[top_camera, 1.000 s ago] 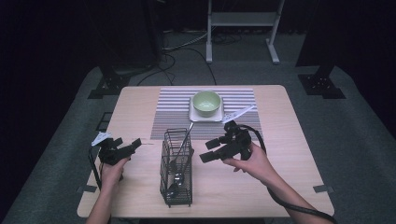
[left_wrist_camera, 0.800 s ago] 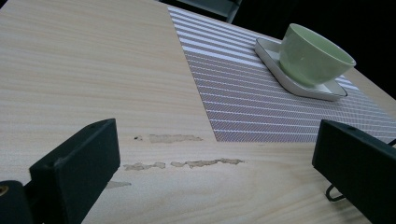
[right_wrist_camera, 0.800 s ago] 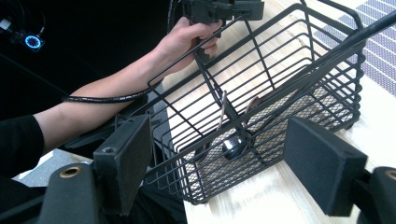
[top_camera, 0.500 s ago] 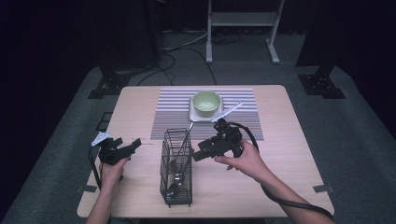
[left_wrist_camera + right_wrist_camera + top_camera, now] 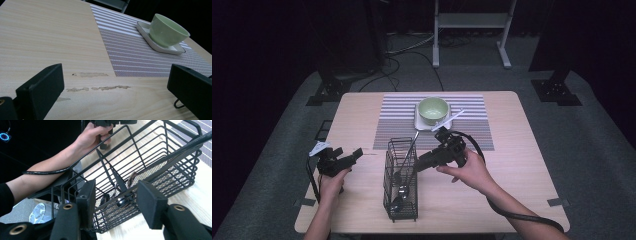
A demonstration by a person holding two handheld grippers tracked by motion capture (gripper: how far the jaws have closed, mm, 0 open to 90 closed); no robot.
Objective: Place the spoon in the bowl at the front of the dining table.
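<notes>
A black wire basket (image 5: 401,200) stands near the table's front edge, with several metal utensils (image 5: 403,176) lying in it. My right gripper (image 5: 422,164) reaches in from the right, its tips at the basket's right wall. In the right gripper view the basket (image 5: 155,162) lies close ahead. Its wire wall and a dark utensil handle (image 5: 190,143) run between the jaws of my right gripper (image 5: 117,202). The jaws have just been closing, but the pads touch nothing. My left gripper (image 5: 353,155) rests left of the basket, open over bare wood with nothing between the jaws (image 5: 112,92).
A green bowl (image 5: 433,108) sits on a white square plate (image 5: 419,122) on a striped placemat (image 5: 472,127) at the back middle. The bowl (image 5: 166,31) is also in the left gripper view. A cable (image 5: 512,215) trails from my right hand.
My right gripper has moved left to the basket's side and its jaws stand narrower. The left gripper has kept still.
</notes>
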